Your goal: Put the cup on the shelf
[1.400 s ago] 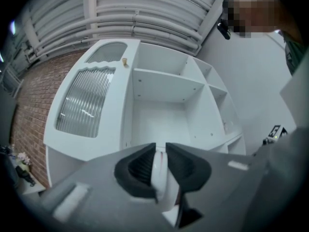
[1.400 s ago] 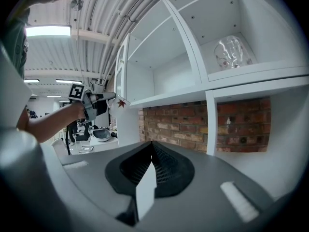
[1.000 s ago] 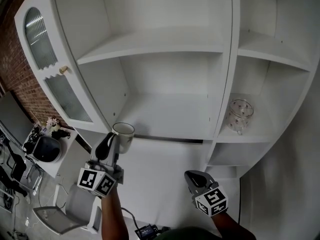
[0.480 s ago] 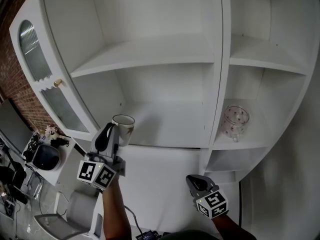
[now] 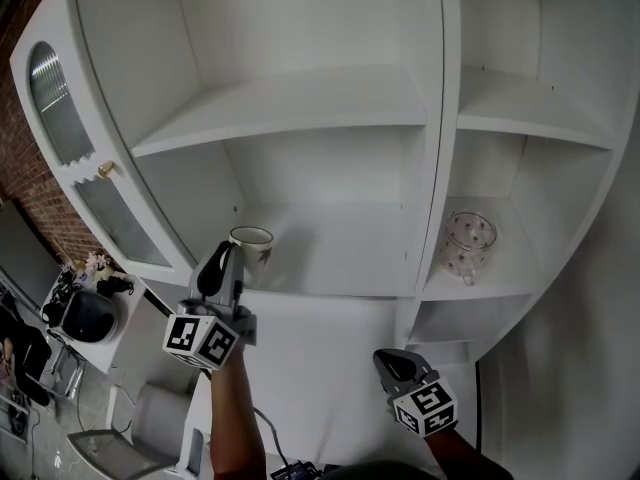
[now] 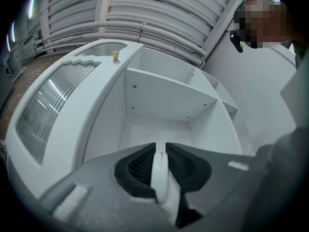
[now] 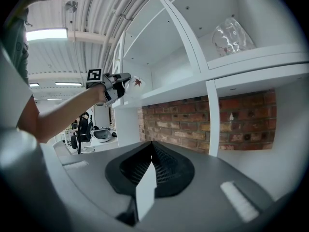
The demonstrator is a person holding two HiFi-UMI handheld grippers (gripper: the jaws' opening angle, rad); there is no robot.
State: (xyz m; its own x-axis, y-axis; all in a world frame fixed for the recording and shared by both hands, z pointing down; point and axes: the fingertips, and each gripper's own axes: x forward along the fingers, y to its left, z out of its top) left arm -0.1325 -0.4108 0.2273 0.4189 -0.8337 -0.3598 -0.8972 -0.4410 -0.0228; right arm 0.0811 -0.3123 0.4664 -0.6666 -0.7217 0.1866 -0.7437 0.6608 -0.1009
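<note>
Head view showed the left hand-held gripper [image 5: 222,271] clamped on the wall of the cup [image 5: 250,253], keeping it upright at the front edge of the shelf [image 5: 340,258], likely for a flat set-down. The right hand-held gripper [image 5: 393,364] hung closed, empty. A glass mug [image 5: 470,240] sat beyond the divider [image 5: 425,168], out of the way.

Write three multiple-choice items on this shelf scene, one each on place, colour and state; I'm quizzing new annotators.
1. Where is the glass mug?
A. on the right compartment's shelf
B. on the top left shelf
C. on the floor

2. What colour is the cup in the left tool?
A. red
B. black
C. white

3. How are the right tool's jaws?
A. wide open
B. shut, empty
C. clamped on the cup

Key: 1 A, it stands in that compartment; 2 C, white with a small print; 3 B, its jaws meet with nothing between.
</note>
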